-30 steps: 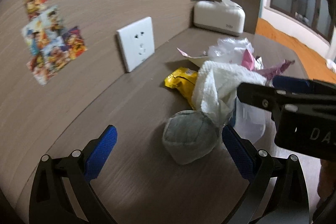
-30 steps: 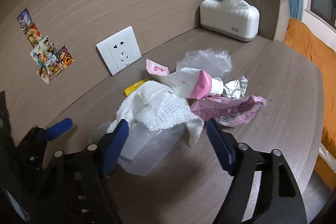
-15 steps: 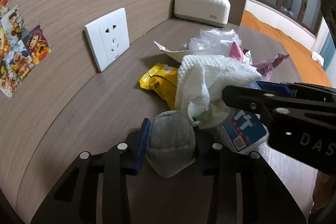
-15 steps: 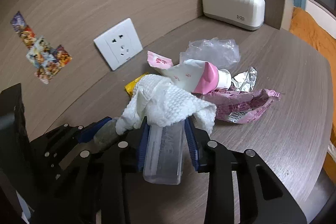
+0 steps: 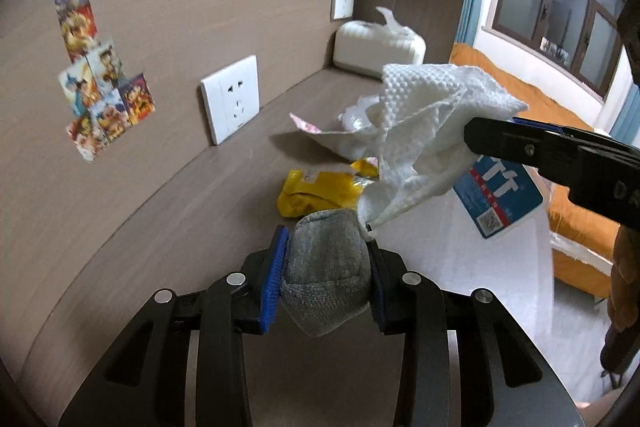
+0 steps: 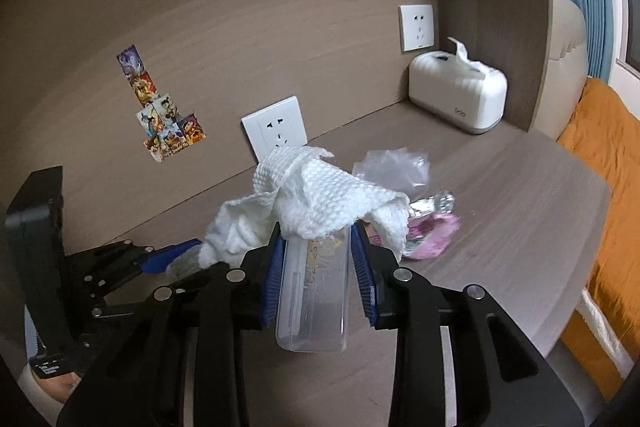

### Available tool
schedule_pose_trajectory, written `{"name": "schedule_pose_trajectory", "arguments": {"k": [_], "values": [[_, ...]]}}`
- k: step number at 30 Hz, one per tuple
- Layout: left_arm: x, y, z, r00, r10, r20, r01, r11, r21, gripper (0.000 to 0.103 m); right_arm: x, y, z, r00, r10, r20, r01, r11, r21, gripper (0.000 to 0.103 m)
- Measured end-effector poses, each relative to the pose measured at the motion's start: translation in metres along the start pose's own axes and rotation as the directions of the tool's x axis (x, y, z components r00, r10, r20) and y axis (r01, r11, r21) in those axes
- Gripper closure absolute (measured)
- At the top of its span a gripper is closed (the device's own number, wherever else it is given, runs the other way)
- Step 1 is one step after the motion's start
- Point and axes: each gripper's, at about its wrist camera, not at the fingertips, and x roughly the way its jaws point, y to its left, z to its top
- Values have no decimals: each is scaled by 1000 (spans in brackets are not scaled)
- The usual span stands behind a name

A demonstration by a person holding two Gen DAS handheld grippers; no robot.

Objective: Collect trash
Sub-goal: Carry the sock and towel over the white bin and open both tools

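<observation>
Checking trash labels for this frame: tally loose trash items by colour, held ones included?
White: 2, knobbly paper towel, pink-capped tube
Grey: 1, balled cloth
Clear: 2, plastic bottle, crumpled bag
Yellow: 1, wrapper
Pink: 1, foil wrapper
Total: 7

The tissue box [image 6: 460, 99] stands behind the wrappers [image 6: 430, 227], against the wall [image 6: 240, 27].

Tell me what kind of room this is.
Probably a bedroom: an orange-covered bed beside a brown wood-grain desk, a white tissue box in the corner, cartoon stickers on the wall.
</observation>
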Motion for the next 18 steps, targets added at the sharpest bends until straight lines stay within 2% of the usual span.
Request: {"name": "schedule_pose_trajectory", "arguments": {"k": [5, 11, 14, 18], "values": [[-24, -23, 6, 999, -1, 34, 0, 1000, 11, 67, -31, -19, 7, 999, -2, 37, 1, 1000, 27, 69], [-41, -76, 14, 997, -64, 44, 62, 997, 54, 67, -83, -56, 13, 990, -62, 127, 53, 996, 72, 69], [-41, -107, 18, 997, -61, 37, 56, 993, 108, 67, -113, -83, 12, 971, -138, 193, 120, 988, 101, 69], [-36, -145, 23, 994, -111, 10, 108, 985, 132, 67, -159, -132, 7, 942, -231, 244, 195, 967, 162, 69]]}}
